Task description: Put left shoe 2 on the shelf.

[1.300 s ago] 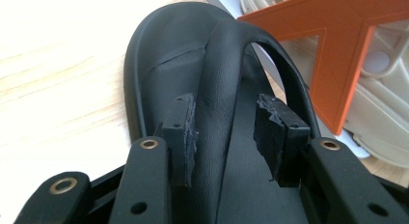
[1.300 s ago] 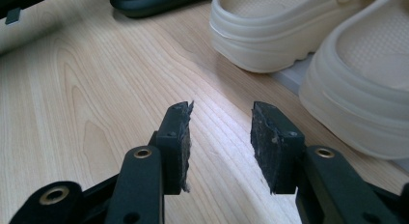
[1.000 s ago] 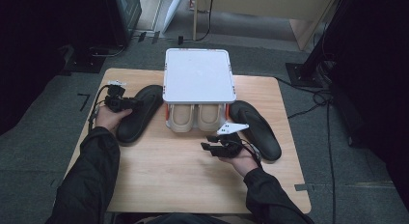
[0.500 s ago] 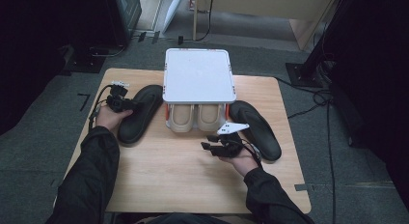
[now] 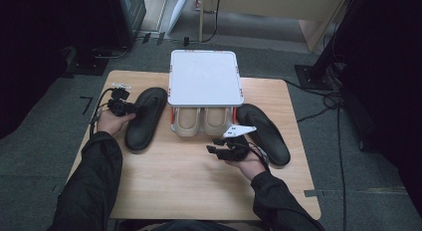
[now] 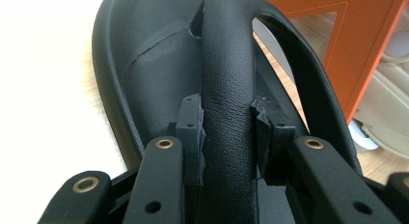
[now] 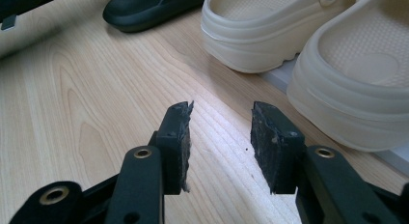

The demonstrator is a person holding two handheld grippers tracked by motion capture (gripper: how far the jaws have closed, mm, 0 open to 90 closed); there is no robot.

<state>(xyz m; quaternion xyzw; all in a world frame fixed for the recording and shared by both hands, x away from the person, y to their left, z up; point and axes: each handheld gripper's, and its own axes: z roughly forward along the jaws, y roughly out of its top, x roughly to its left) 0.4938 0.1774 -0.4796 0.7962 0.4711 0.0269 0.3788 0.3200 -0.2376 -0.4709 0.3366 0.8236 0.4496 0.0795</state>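
Observation:
A black flip-flop (image 5: 147,119) lies on the left of the wooden table (image 5: 174,186). My left gripper (image 5: 133,109) reaches it from the left. In the left gripper view its jaws have just been closing, and the pads (image 6: 193,122) now press both sides of the sandal's thick strap (image 6: 226,64). The second black flip-flop (image 5: 263,134) lies on the right. My right gripper (image 5: 215,147) hovers open beside it, over bare wood (image 7: 219,132), with nothing between its fingers. A pair of beige clogs (image 5: 203,120) sits under a white-topped rack (image 5: 205,76); both clogs (image 7: 255,31) lie just ahead of the right gripper.
The rack has orange side frames (image 6: 357,50) and stands at the table's far middle. Bare wood stretches across the near half of the table. Cables (image 5: 328,99) run over the grey floor to the right.

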